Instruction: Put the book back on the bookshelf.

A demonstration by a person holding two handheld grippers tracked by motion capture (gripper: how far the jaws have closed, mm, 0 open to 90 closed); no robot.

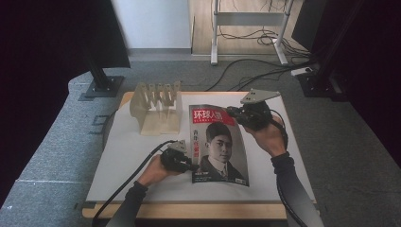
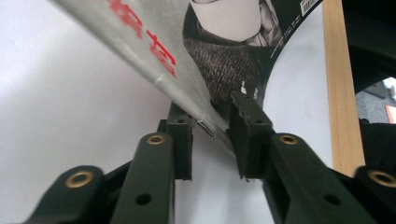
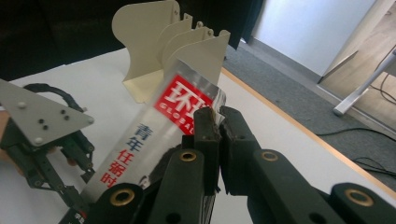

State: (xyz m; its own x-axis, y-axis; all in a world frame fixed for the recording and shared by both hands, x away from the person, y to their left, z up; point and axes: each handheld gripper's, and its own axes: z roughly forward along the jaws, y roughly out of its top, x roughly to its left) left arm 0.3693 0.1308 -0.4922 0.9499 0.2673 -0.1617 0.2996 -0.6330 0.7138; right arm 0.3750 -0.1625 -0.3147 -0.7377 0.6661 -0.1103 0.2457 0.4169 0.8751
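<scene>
Glossy magazine (image 1: 218, 144) is held off the white table (image 1: 127, 156), rack (image 1: 157, 108) just beside its top left corner. Right gripper (image 1: 232, 112) pinches the top edge; left gripper (image 1: 193, 166) clamps the lower spine corner, bare table showing beneath the cover

White-topped table (image 1: 127, 156): beige file rack (image 1: 157, 109) standing on it

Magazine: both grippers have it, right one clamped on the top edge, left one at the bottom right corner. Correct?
Not quite. The left gripper is at the bottom left corner of the magazine, as the high view shows. The right gripper does clamp the top edge.
</scene>
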